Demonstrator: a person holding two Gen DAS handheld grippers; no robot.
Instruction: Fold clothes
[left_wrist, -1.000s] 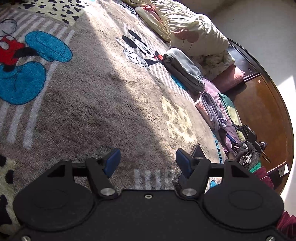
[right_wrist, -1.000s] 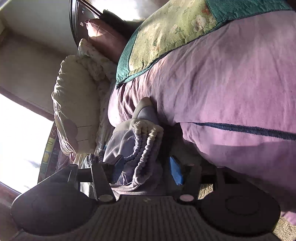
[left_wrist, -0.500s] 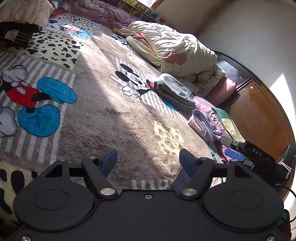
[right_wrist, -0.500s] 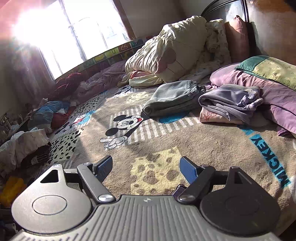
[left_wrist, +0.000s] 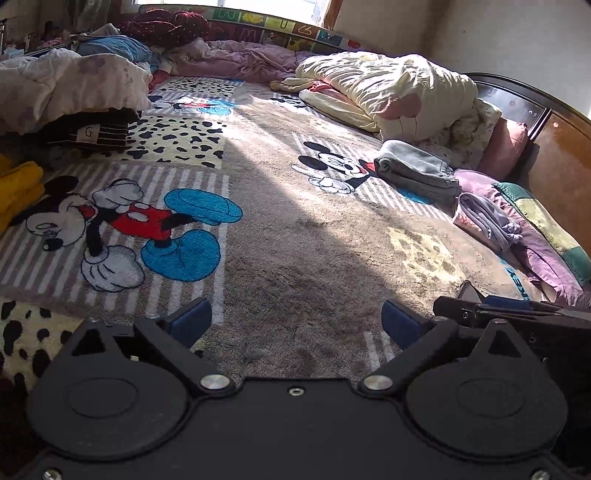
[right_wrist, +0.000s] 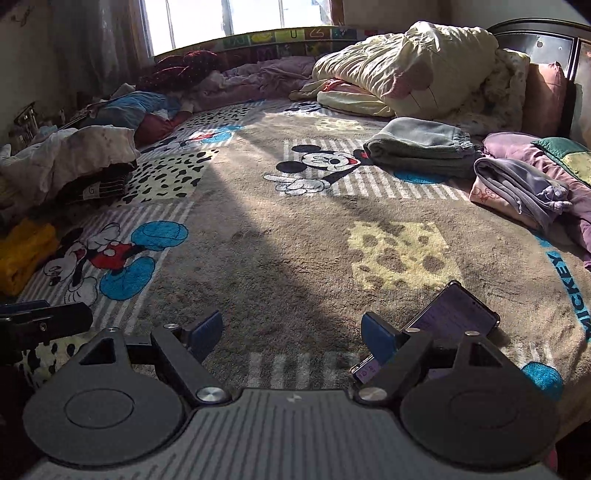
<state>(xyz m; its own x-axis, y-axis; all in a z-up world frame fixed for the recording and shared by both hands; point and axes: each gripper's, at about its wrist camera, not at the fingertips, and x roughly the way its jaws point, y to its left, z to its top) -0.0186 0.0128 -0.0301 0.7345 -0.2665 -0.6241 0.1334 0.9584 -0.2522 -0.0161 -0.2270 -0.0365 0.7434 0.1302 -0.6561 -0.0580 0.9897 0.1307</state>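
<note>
Right wrist view: our right gripper (right_wrist: 291, 334) and left gripper (left_wrist: 295, 321) hover empty, fingers apart, between garments; folded grey (right_wrist: 419, 147) and lilac clothes (right_wrist: 517, 192) lie by pillows, unfolded heap (right_wrist: 70, 158) far left.

I see a bed (right_wrist: 295, 258) covered by a plush cartoon-mouse blanket (right_wrist: 280, 229), dark headboard (right_wrist: 535, 33) at far right. Lying on it: folded grey garment (right_wrist: 421, 147) and folded lilac garment (right_wrist: 517, 192) side by side near the purple pillow (right_wrist: 524, 151), cream duvet (right_wrist: 406, 62) bunched at the far end, phone (right_wrist: 443, 321) near edge. Left side: unfolded clothes pile (right_wrist: 74, 158), yellow garment (right_wrist: 22, 254) in front of it.
</note>
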